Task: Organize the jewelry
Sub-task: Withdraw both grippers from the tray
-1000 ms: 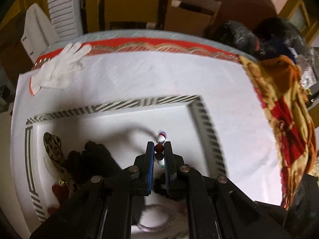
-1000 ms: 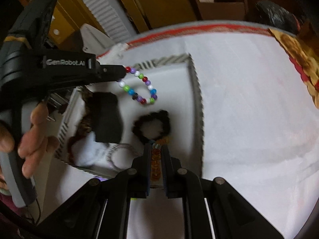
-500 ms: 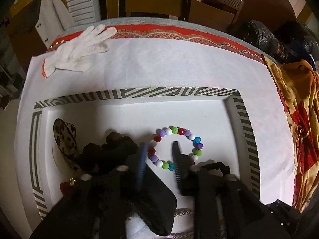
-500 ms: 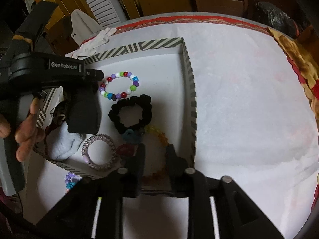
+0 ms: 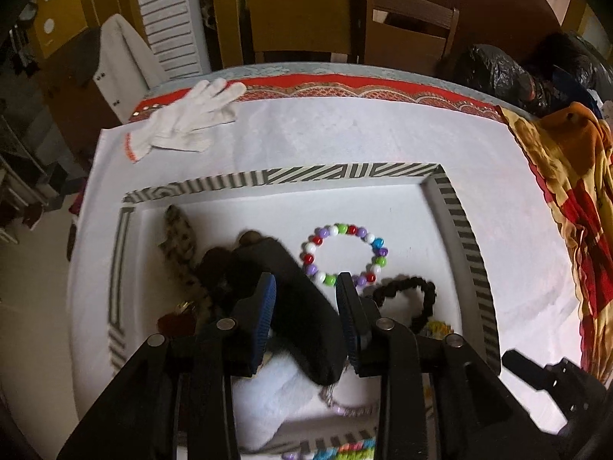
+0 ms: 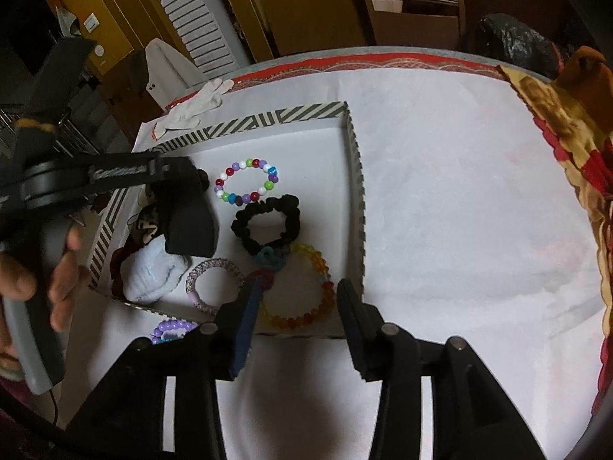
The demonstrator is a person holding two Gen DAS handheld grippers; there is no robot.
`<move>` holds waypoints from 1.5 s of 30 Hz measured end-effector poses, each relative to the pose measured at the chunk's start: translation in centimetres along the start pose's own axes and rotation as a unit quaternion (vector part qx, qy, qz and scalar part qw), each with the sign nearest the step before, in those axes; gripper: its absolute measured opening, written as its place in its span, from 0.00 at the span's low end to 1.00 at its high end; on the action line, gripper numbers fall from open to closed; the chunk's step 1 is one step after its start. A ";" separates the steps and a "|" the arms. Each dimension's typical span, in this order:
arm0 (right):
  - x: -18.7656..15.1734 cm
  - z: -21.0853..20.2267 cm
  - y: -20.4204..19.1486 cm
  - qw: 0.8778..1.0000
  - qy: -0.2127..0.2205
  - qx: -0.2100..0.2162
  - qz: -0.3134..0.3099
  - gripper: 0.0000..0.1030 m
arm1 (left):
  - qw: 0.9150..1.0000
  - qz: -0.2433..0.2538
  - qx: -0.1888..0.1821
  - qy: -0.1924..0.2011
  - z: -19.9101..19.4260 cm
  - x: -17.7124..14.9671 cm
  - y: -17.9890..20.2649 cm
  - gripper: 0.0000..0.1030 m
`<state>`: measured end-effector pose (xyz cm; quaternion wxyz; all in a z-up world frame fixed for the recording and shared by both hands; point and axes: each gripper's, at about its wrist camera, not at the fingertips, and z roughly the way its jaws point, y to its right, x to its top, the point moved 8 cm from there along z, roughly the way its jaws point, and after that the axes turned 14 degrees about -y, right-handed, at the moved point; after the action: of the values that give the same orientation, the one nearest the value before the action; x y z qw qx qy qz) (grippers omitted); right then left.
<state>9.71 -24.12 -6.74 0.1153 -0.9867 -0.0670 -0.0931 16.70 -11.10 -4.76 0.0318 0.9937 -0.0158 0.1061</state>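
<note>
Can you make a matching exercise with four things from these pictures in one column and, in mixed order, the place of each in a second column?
Things:
1. multicoloured bead bracelet
2. black scrunchie
3. white glove
4. purple bead bracelet

Places:
A. on the white cloth beyond the far wall of the striped tray
B. on the cloth outside the tray's near wall
C. inside the tray, beyond the scrunchie
D. inside the tray, between the multicoloured bracelet and the amber bead bracelet

Pairs: 1-C, 2-D, 3-A, 4-B
</note>
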 end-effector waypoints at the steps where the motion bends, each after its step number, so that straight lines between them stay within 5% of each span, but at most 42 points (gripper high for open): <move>1: -0.1 -0.2 0.0 1.000 0.002 -0.001 0.002 0.43 | 1.000 0.000 0.003 0.003 -0.2 -0.3 -0.1 0.28; 6: -0.7 -1.3 0.0 1.000 0.014 -0.011 0.005 0.50 | 1.000 -0.003 0.019 0.019 -1.9 -2.7 -0.6 0.28; 27: -7.5 -5.1 -1.4 0.999 0.035 -0.021 -0.015 0.55 | 0.998 -0.028 0.033 0.036 -5.0 -13.8 -0.5 0.28; 45: -11.0 -6.4 -2.1 0.999 0.033 -0.019 -0.039 0.57 | 0.997 -0.032 0.056 0.044 -6.1 -17.9 -0.2 0.28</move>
<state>-2.37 -24.88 -2.35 0.0948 -0.9817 -0.0996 -0.1315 -2.11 -10.06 -2.59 -0.0203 0.9883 0.0232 0.1491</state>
